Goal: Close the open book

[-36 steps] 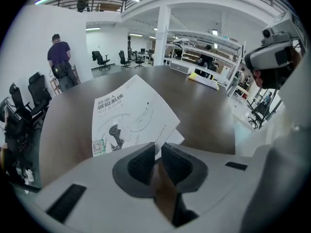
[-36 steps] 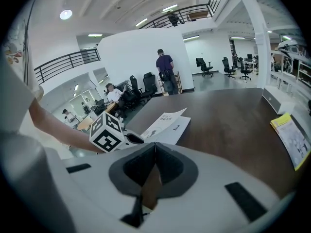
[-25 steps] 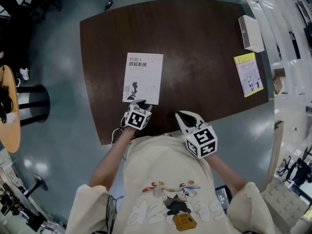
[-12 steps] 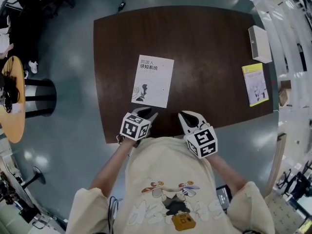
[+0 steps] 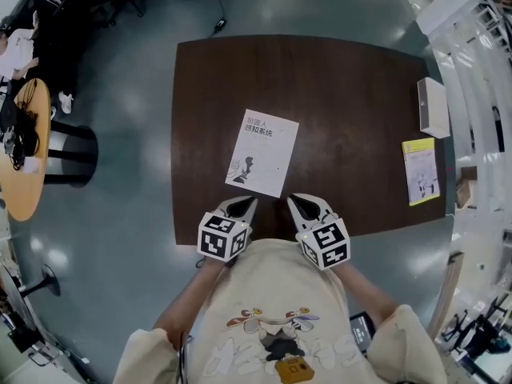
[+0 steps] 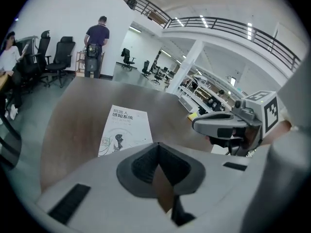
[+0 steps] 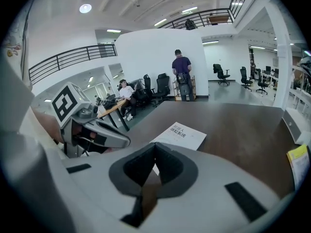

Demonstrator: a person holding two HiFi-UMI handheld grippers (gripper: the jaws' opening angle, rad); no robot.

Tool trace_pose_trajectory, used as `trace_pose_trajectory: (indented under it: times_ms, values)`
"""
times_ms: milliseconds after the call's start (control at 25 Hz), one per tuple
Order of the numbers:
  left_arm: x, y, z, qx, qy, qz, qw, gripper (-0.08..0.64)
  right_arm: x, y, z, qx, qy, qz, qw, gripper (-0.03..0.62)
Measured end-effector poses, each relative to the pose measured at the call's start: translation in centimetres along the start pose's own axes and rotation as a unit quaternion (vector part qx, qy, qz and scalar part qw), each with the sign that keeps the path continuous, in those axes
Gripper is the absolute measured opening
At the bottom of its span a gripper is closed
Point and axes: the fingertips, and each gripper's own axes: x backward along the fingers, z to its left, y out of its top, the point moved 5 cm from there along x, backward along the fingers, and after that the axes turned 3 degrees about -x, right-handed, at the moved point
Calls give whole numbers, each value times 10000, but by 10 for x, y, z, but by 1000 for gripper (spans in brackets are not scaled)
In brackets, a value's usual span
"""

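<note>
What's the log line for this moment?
book: closed, flat on table | left claw: shut, empty, off book | right claw: shut, empty, off book | task: looks done

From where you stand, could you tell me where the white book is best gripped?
The white book lies closed and flat on the table, so only a thin edge suits the jaws. Probably take its near short edge, coming low from the side where the left gripper and right gripper are.
</note>
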Motion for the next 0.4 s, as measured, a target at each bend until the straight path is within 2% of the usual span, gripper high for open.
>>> trace_pose_trajectory:
  times_ms: [160, 400]
  values:
    - [14, 9, 1, 103, 129, -182, 9997, 6, -8, 8, 3, 65, 70, 2, 10000, 6]
    - [31, 11, 5, 16, 243, -257, 9994, 6, -21, 20, 11, 167, 162, 41, 9997, 6]
